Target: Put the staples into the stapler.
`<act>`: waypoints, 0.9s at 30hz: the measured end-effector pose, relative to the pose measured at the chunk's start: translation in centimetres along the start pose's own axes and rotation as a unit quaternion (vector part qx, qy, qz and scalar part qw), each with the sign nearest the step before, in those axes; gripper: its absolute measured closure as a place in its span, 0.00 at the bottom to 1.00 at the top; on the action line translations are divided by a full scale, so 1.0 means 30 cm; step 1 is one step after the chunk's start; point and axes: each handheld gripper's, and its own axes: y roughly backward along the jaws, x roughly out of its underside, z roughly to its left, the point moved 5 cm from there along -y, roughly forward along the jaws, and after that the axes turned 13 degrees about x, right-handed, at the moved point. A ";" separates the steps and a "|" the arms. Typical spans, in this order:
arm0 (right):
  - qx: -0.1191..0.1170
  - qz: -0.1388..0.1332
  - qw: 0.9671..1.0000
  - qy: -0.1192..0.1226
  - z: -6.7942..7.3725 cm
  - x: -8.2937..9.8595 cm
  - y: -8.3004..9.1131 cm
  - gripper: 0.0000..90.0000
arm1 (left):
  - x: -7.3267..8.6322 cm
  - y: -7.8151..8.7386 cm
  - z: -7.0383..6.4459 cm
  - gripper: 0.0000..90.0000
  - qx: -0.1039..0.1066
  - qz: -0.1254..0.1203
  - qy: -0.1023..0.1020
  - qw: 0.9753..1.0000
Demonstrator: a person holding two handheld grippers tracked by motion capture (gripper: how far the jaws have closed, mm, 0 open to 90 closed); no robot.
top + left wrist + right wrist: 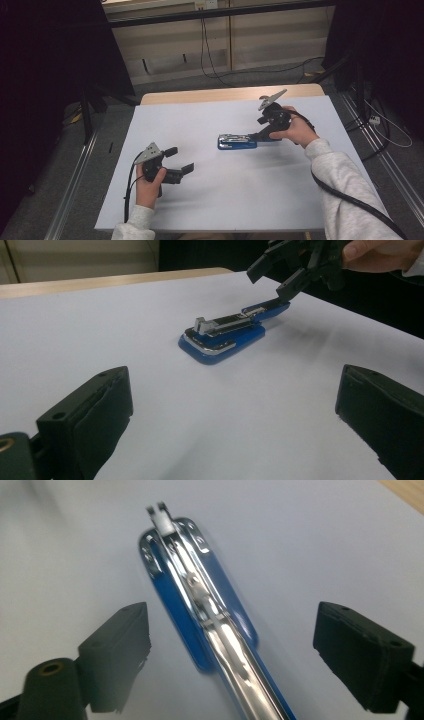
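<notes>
Seated at the near edge of the white surface point(225, 200), we hold a gripper in each hand. Nearest us, our left gripper point(181, 159) hovers low over the sheet toward its left side, jaws spread wide and grasping nothing; in the left gripper view its two black pads frame bare white paper, with the stapler ahead of them and well apart.

Farther out, near the middle of the surface, lies the blue stapler point(237, 142), its base flat on the sheet and its chrome top point(227, 324) lifted slightly at the far end. Our right gripper point(263, 134) comes down at that raised end from the right, tilted steeply, the grey plate point(271, 98) on it pointing up and away. In the right gripper view its jaws stand released, one on each side of the stapler's long body point(200, 605) and clear of it.

Beyond the surface's wooden far edge point(230, 93), cables point(205, 45) trail across the floor below a pale wall.
</notes>
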 end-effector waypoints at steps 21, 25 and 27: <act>0.101 -0.010 0.991 -0.086 -0.036 0.231 0.100 0.15 | -0.018 -0.138 0.091 0.05 -0.033 0.047 0.025 0.998; 0.125 -0.006 0.986 -0.107 -0.045 0.272 0.109 0.21 | -0.018 -0.168 0.108 0.11 -0.034 0.046 0.039 0.998; 0.125 -0.011 0.984 -0.127 -0.051 0.283 0.114 0.32 | -0.019 -0.175 0.113 0.13 -0.036 0.053 0.038 0.997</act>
